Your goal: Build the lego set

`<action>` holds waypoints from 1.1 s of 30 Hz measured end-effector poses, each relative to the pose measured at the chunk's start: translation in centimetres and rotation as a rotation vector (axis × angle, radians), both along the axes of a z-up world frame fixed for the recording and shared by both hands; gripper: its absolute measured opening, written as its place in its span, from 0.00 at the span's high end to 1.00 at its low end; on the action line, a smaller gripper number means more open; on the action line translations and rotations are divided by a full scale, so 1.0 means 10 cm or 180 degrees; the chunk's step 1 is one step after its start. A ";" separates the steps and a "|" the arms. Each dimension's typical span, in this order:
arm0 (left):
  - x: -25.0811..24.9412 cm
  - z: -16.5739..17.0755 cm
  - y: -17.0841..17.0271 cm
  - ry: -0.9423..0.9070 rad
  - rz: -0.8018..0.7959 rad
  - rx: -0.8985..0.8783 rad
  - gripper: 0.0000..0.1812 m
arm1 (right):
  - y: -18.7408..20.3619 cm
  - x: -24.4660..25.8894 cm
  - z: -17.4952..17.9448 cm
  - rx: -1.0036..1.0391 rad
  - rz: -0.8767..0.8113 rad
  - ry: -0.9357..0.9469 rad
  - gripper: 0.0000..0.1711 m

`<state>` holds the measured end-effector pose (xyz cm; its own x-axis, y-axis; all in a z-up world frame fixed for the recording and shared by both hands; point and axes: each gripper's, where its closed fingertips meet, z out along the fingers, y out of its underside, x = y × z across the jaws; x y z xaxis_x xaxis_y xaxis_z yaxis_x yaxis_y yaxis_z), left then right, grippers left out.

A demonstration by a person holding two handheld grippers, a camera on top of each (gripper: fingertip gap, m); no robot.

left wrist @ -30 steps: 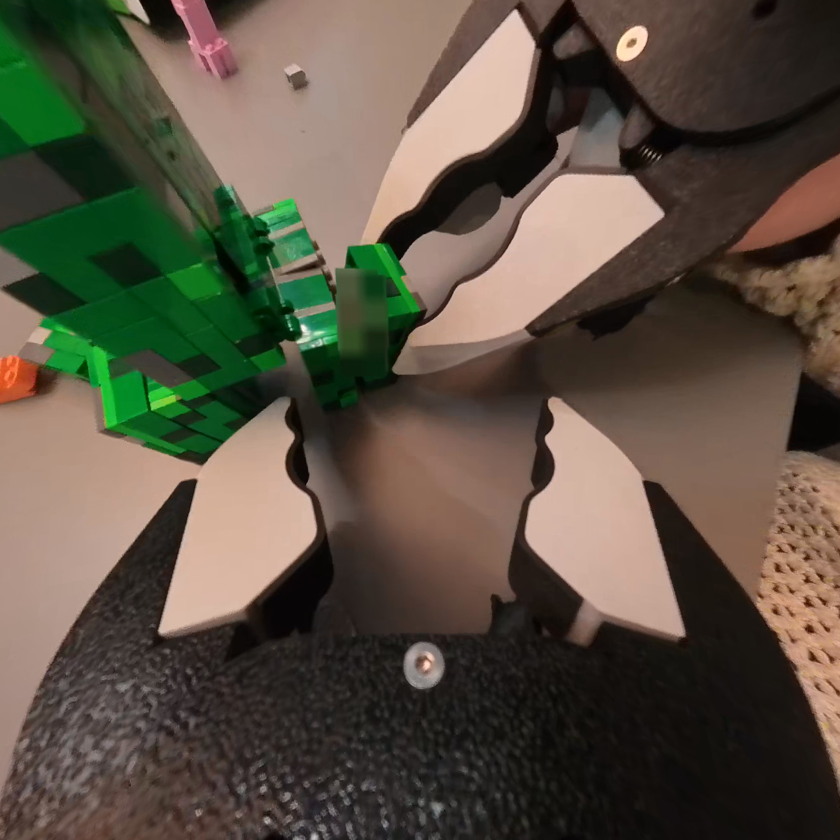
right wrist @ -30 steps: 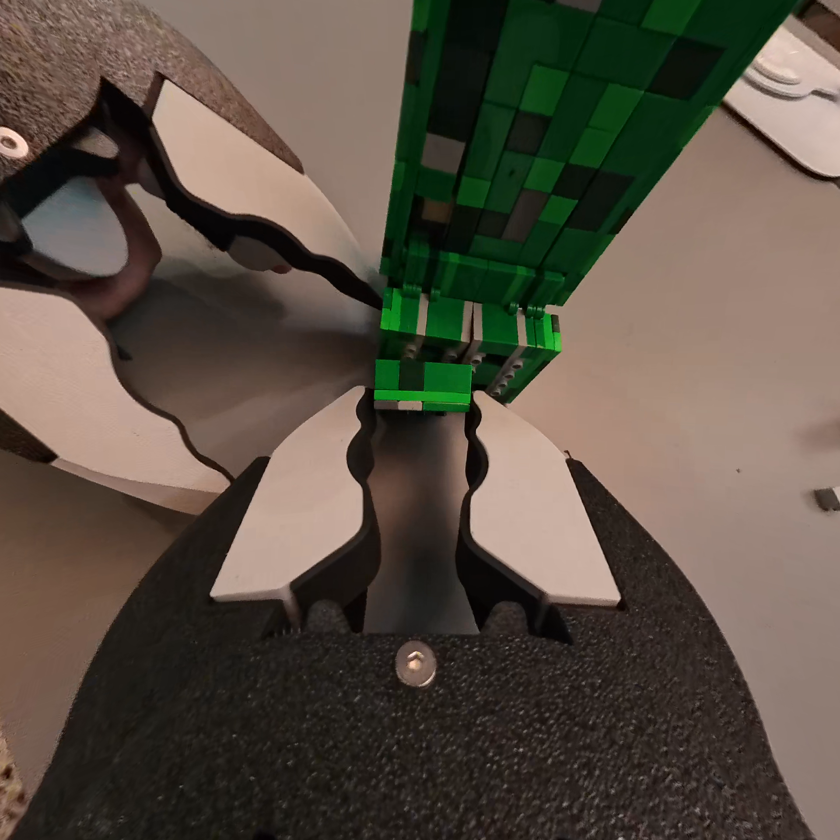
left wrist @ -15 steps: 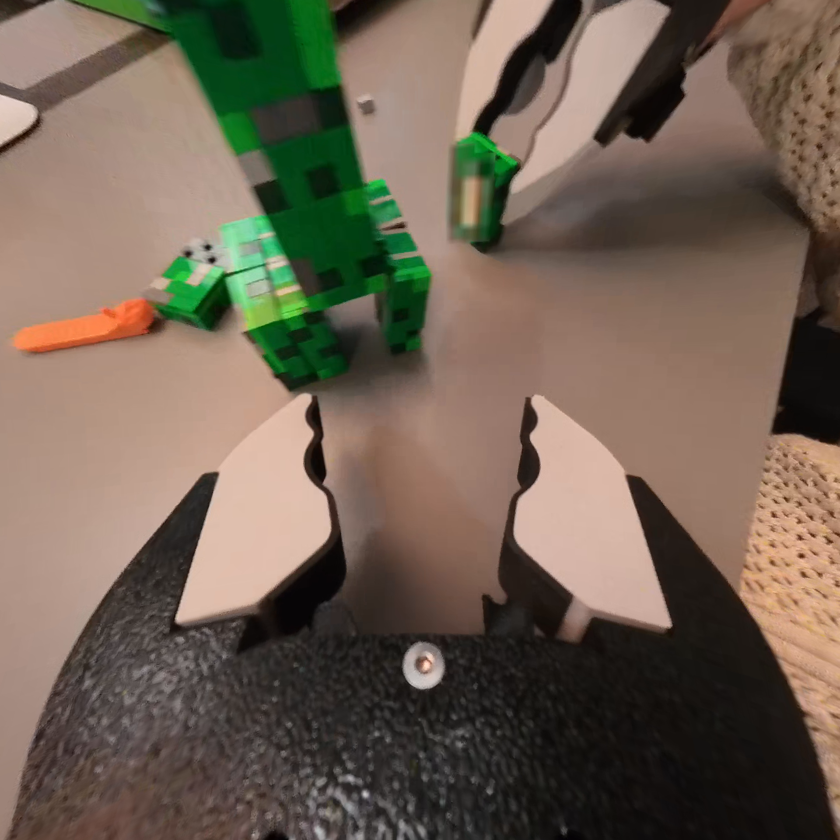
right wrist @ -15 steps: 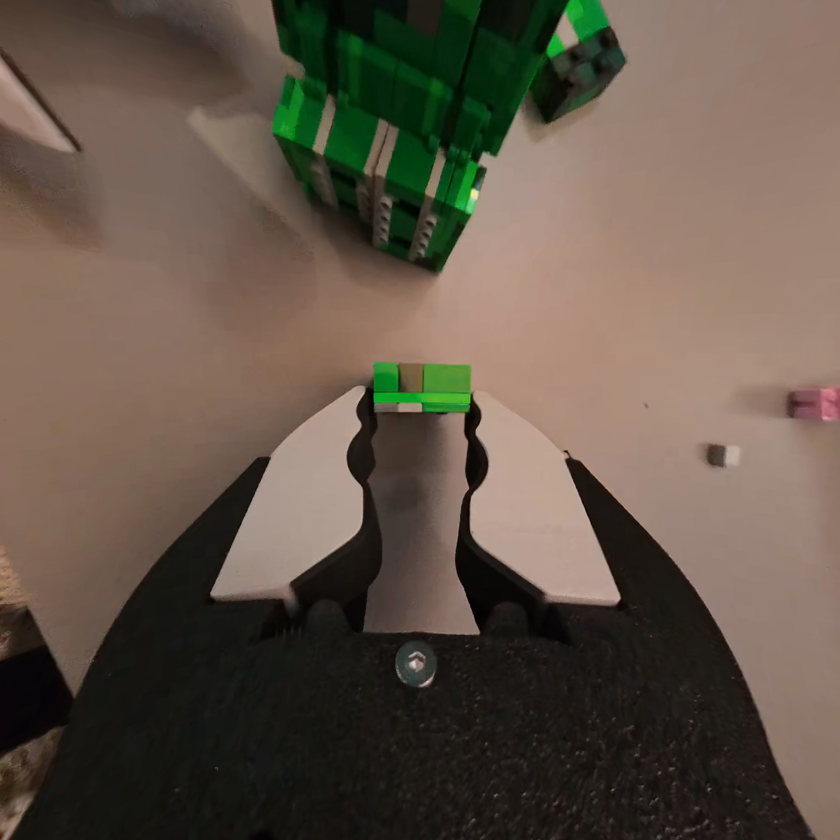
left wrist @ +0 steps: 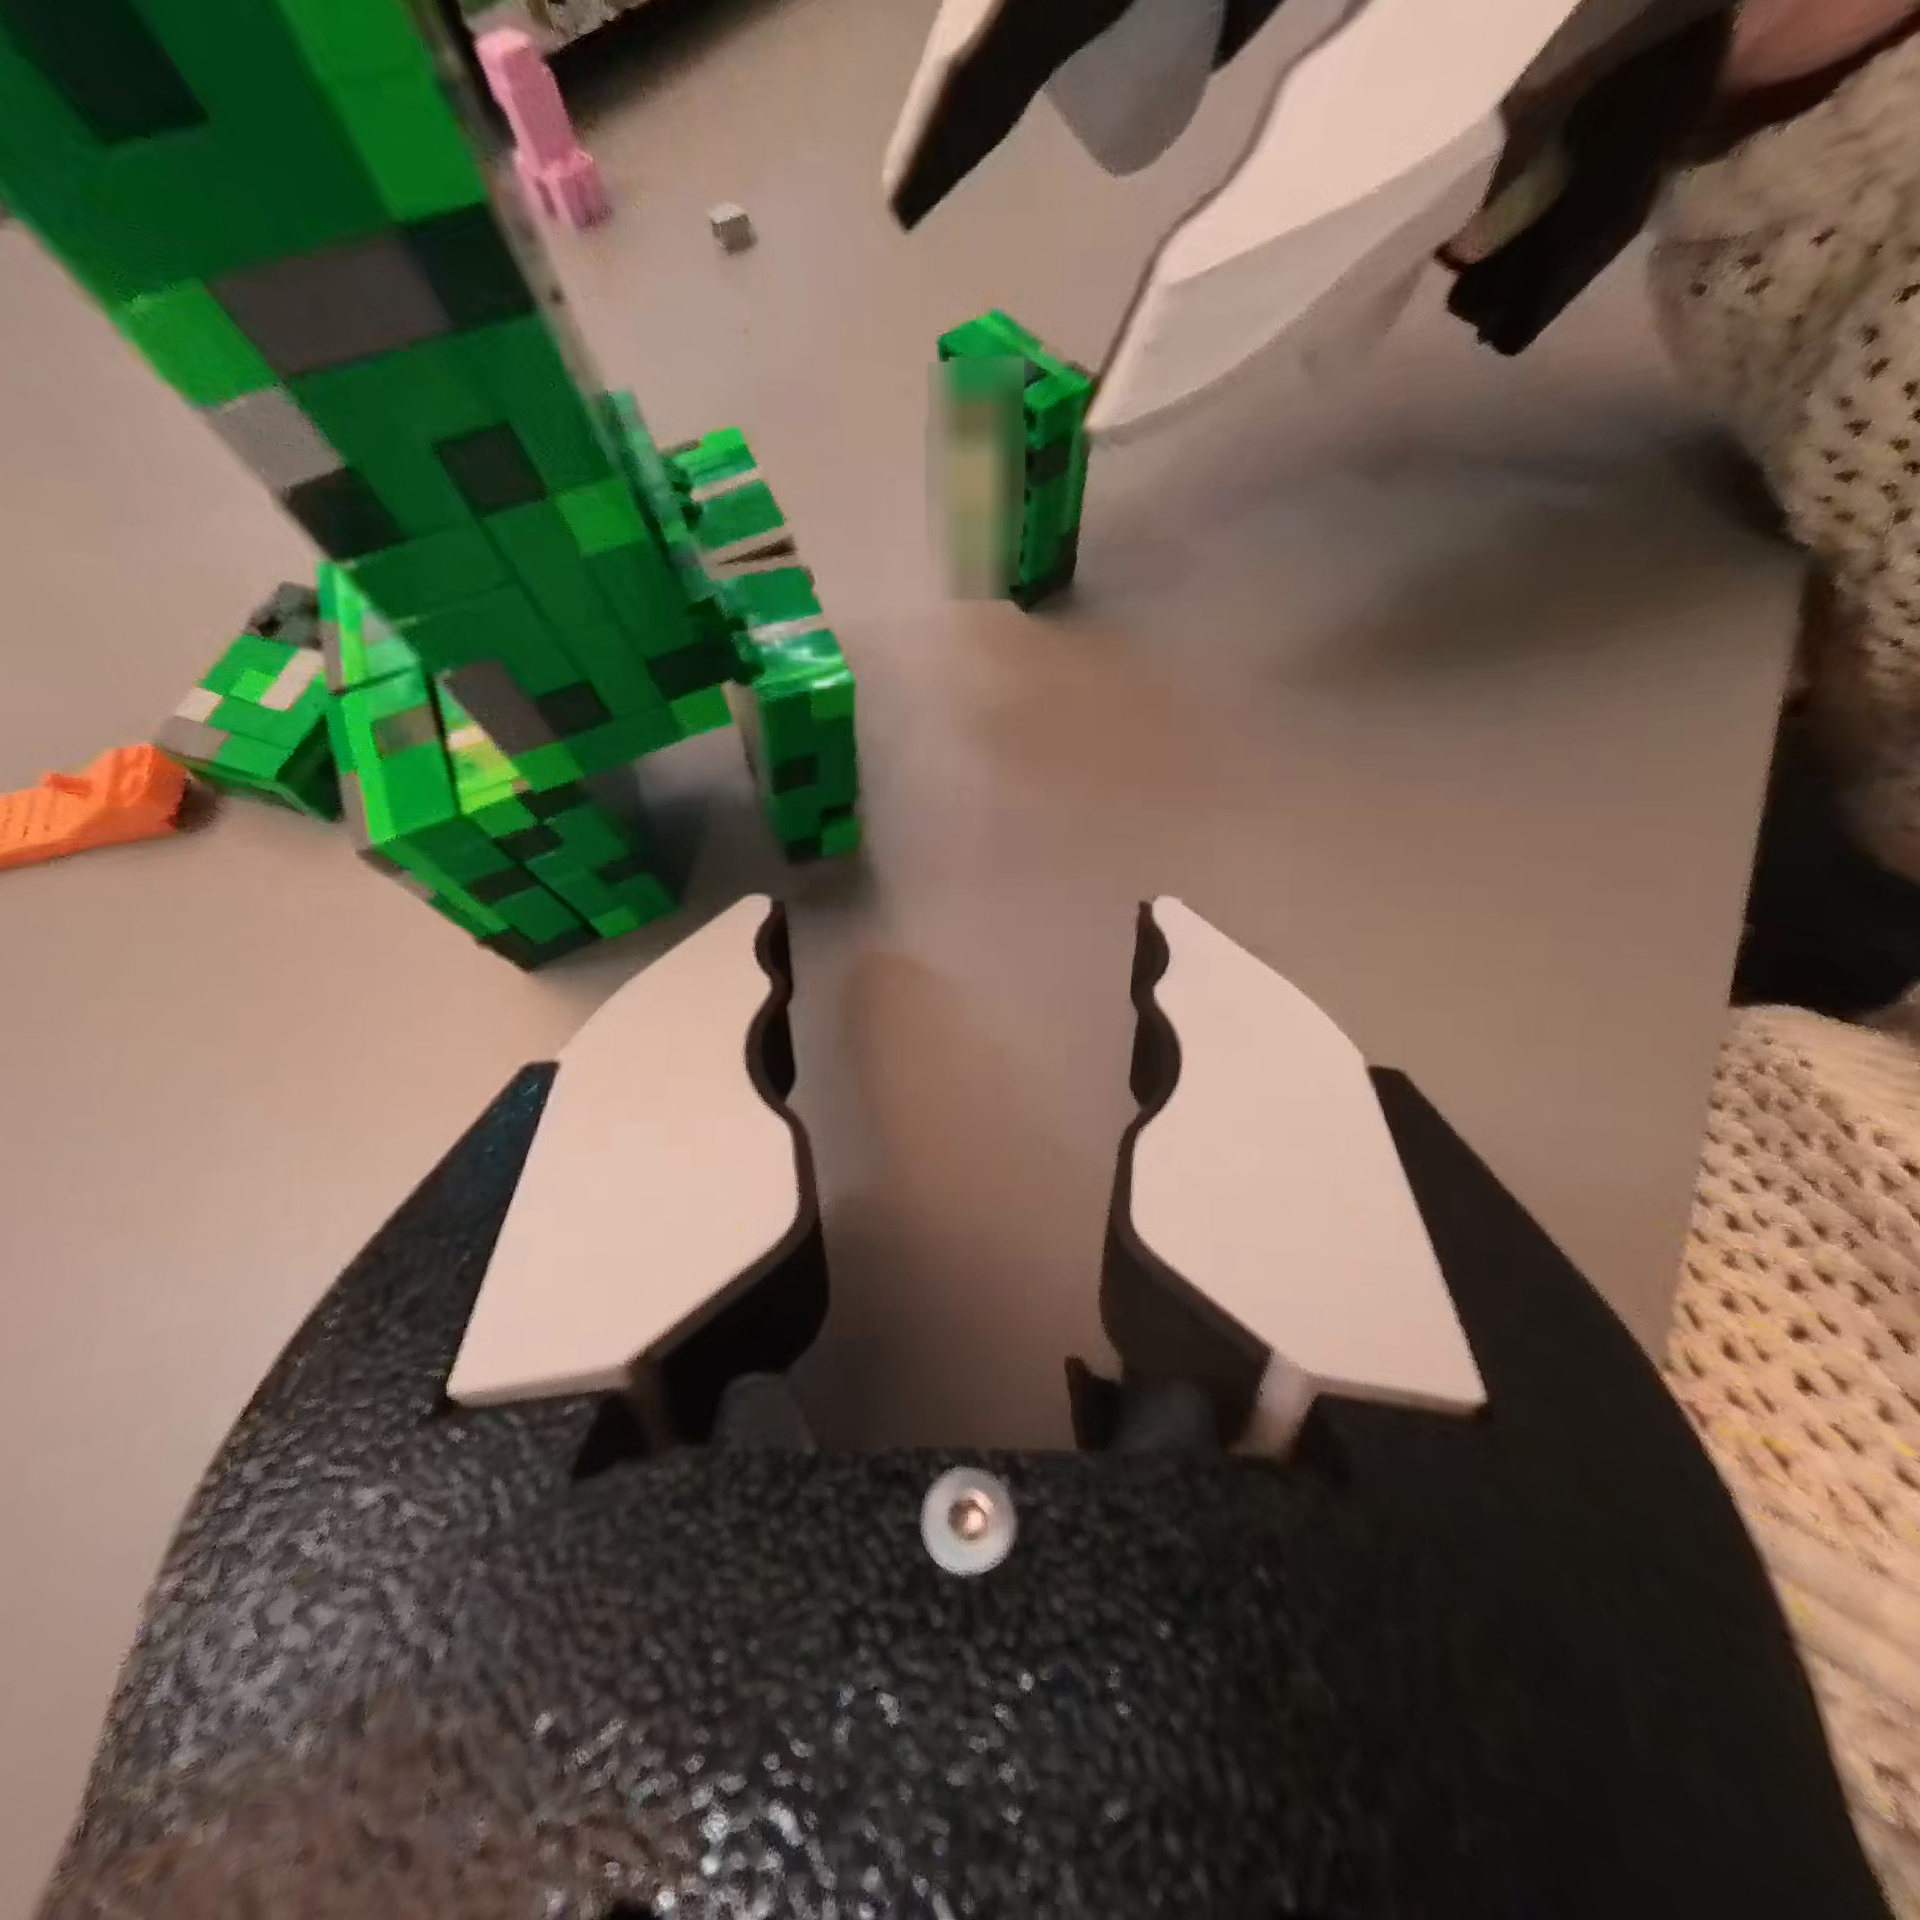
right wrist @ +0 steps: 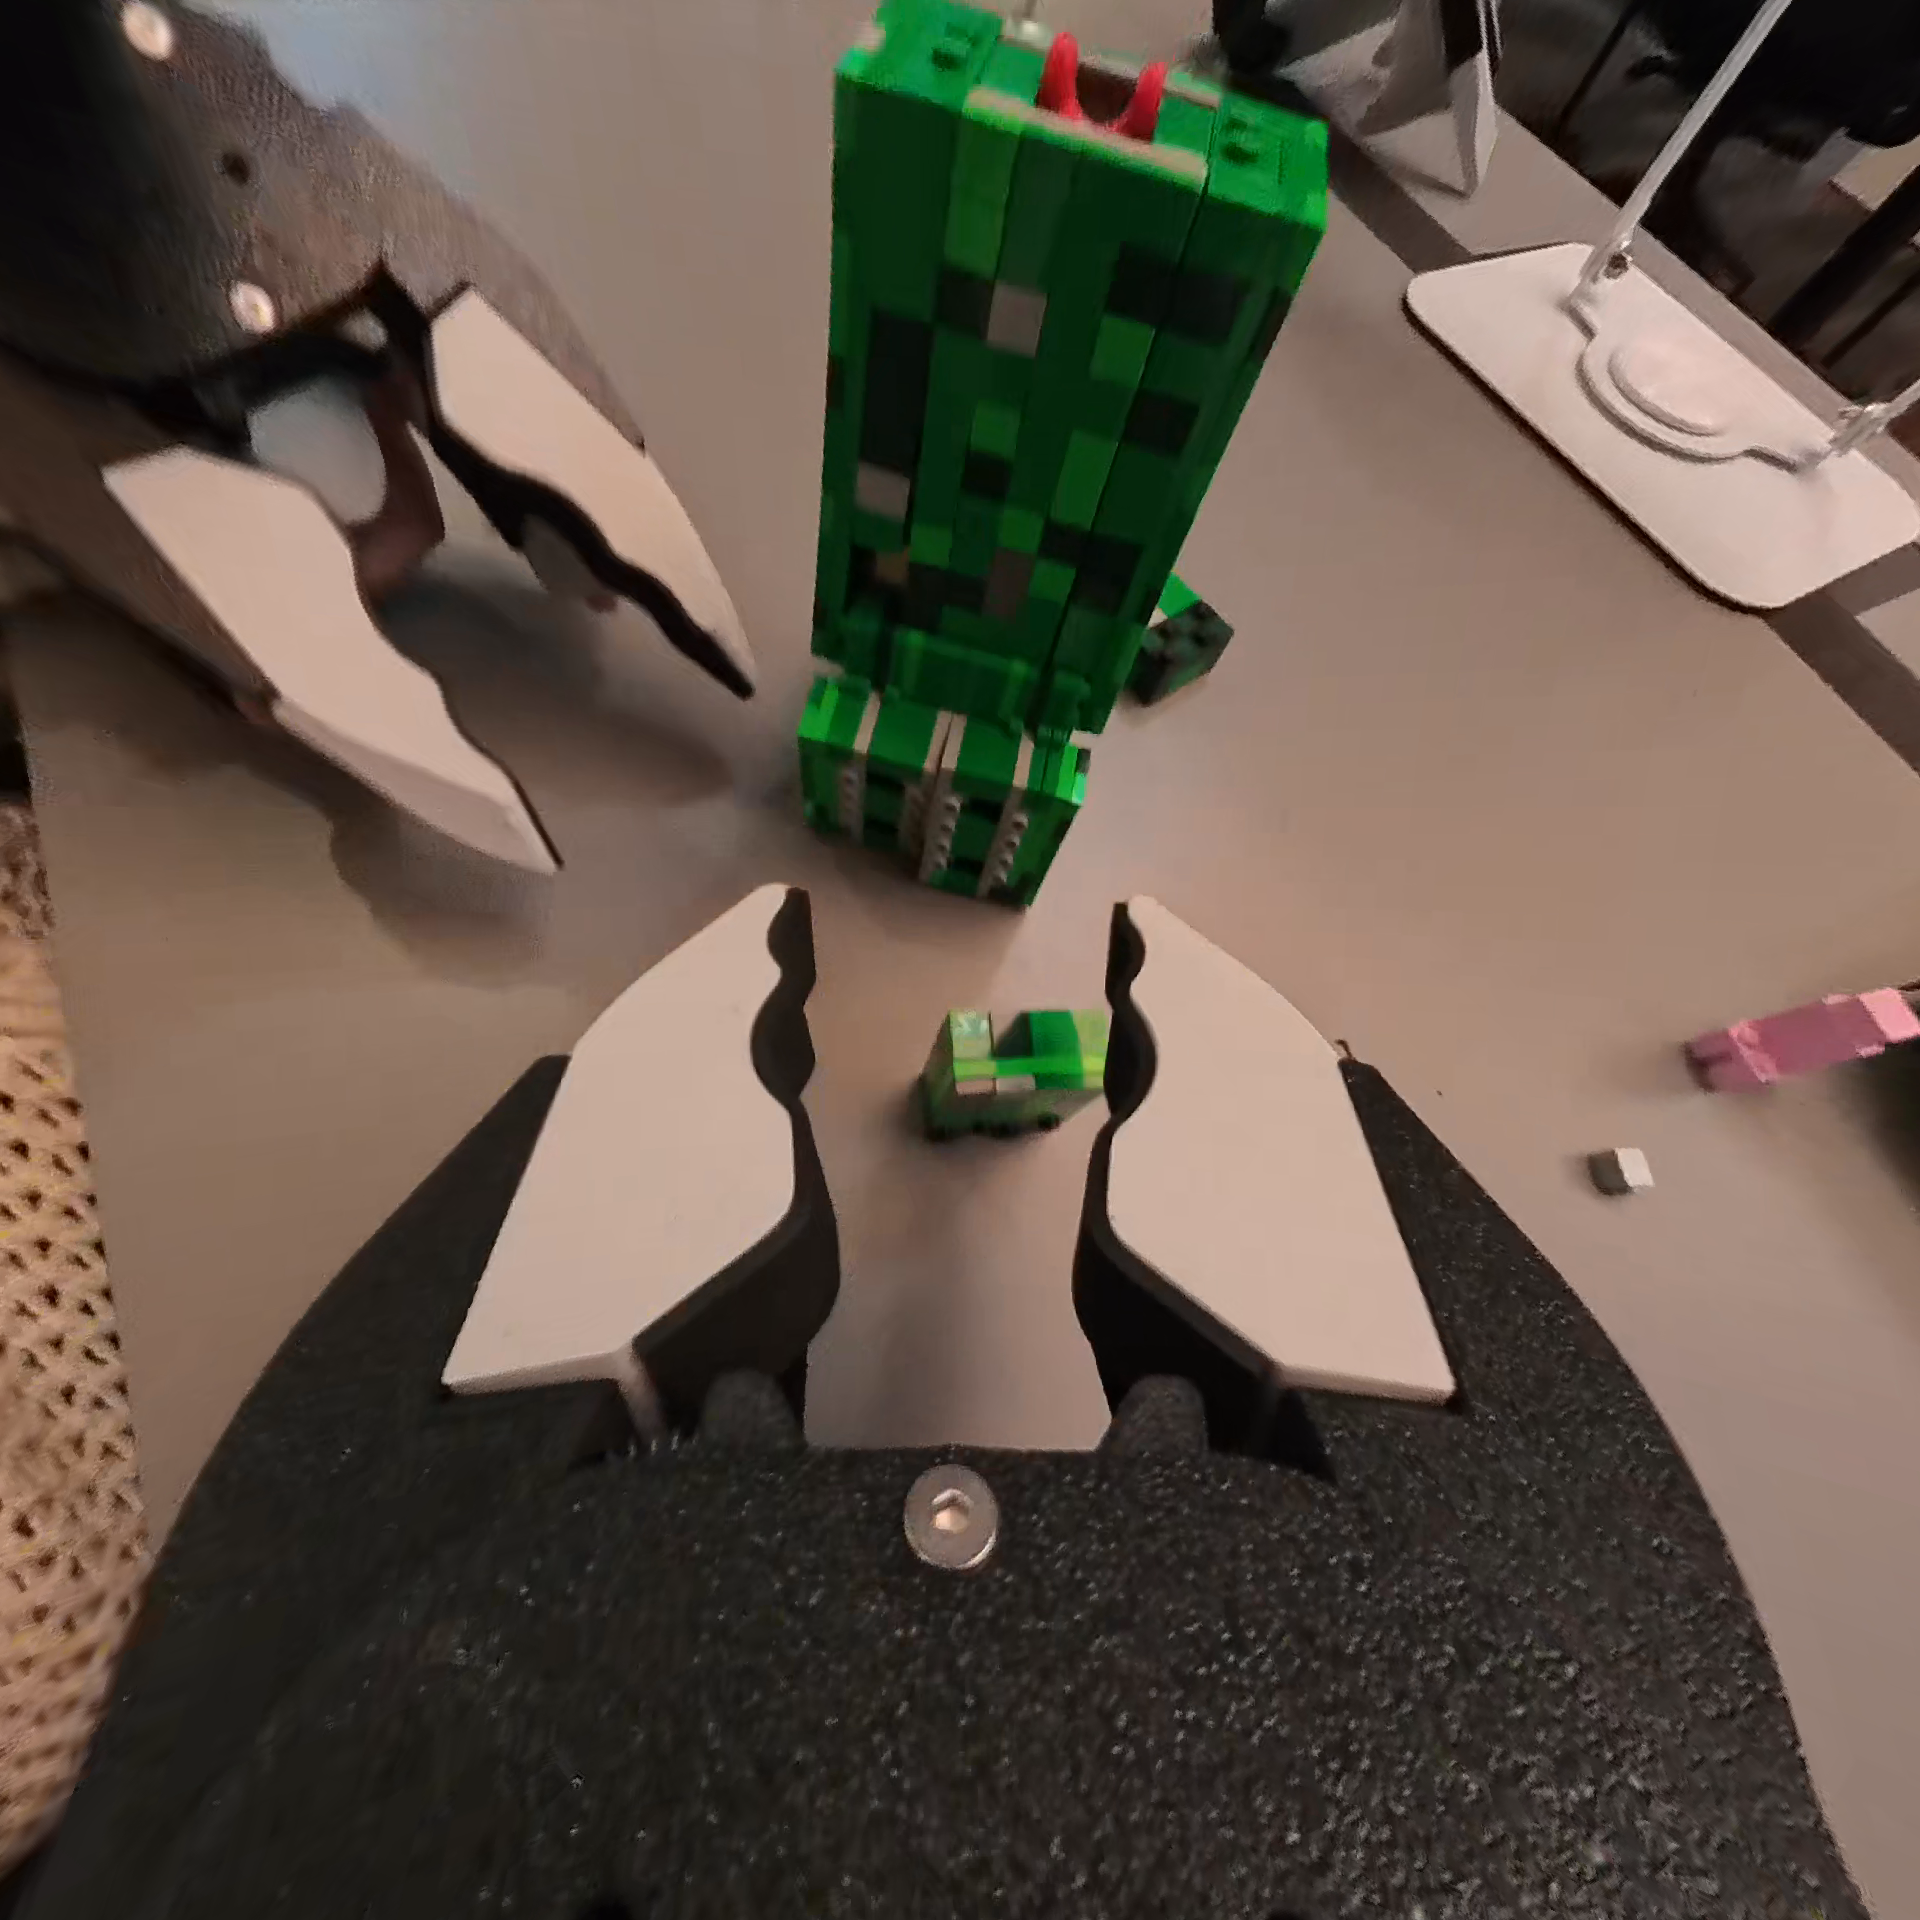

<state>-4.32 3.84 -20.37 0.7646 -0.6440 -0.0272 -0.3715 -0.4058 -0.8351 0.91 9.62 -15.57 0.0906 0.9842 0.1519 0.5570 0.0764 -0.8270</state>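
Landmark: the tall green lego figure (right wrist: 1049, 416) stands upright on the grey table (right wrist: 1455, 831).
Loose leg block: the small green block (right wrist: 1013, 1070) sits on the table just in front of the figure's feet.
Right gripper (right wrist: 961, 914): spread, empty; the block lies between its fingers, against the right one.
Left gripper (left wrist: 961, 914): spread, empty, beside the figure.
Pink piece (right wrist: 1797, 1039): well right of the figure.

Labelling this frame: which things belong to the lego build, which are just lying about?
Job:
- green lego figure
- small green lego block between the right gripper jaws
- loose green lego piece

Lying about:
- orange brick separator
- pink lego figure
- small grey cube
- white stand base
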 end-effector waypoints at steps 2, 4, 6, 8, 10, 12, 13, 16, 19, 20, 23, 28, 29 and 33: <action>0.07 -0.01 0.02 0.0042 0.0025 0.0007 0.64 | 0.03 -0.08 0.01 -0.0106 -0.0058 0.0033 0.69; 0.11 -0.05 0.05 0.0064 0.0054 -0.0082 0.60 | 0.05 -0.17 -0.01 -0.0152 -0.0040 -0.0018 0.69; 0.14 -0.07 0.08 0.0029 0.0080 -0.0167 0.54 | 0.08 -0.25 -0.06 -0.0213 -0.0080 -0.0103 0.68; 0.17 -0.07 0.10 -0.0017 0.0085 -0.0214 0.52 | 0.10 -0.34 -0.10 -0.0286 -0.0170 -0.0152 0.66; 0.19 -0.10 0.12 0.0011 0.0075 -0.0270 0.50 | 0.10 -0.43 -0.11 -0.0335 -0.0221 -0.0128 0.63; 0.20 -0.13 0.13 0.0049 0.0068 -0.0316 0.49 | 0.12 -0.50 -0.12 -0.0351 -0.0287 -0.0144 0.60; 0.21 -0.13 0.13 0.0060 0.0061 -0.0330 0.48 | 0.13 -0.53 -0.12 -0.0357 -0.0308 -0.0147 0.58; 0.22 -0.14 0.13 0.0054 0.0053 -0.0353 0.48 | 0.09 -0.64 -0.11 -0.0445 -0.0248 -0.0087 0.50; 0.21 -0.12 0.14 -0.0030 0.0073 -0.0353 0.47 | 0.10 -0.70 -0.11 -0.0405 -0.0298 -0.0039 0.44; 0.20 -0.10 0.14 -0.0067 0.0088 -0.0342 0.47 | 0.12 -0.73 -0.10 -0.0383 -0.0346 0.0009 0.43; 0.18 -0.06 0.14 -0.0180 0.0122 -0.0322 0.46 | 0.13 -0.80 -0.06 -0.0366 -0.0459 0.0181 0.40; 0.21 -0.07 0.12 -0.0264 0.0056 -0.0406 0.46 | 0.15 -0.87 -0.03 -0.0333 -0.0493 0.0315 0.50; 0.22 -0.07 0.12 -0.0271 0.0033 -0.0421 0.46 | 0.15 -0.87 -0.02 -0.0346 -0.0475 0.0319 0.53; 0.26 -0.13 0.13 -0.0188 -0.0015 -0.0525 0.46 | 0.15 -0.87 -0.03 -0.0388 -0.0464 0.0309 0.53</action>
<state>-1.74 5.11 -21.68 0.7588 -0.6395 0.1239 -0.3260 -0.5375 -0.7777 -7.77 11.09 -15.86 0.2417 0.9702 0.0161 0.4722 -0.1031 -0.8754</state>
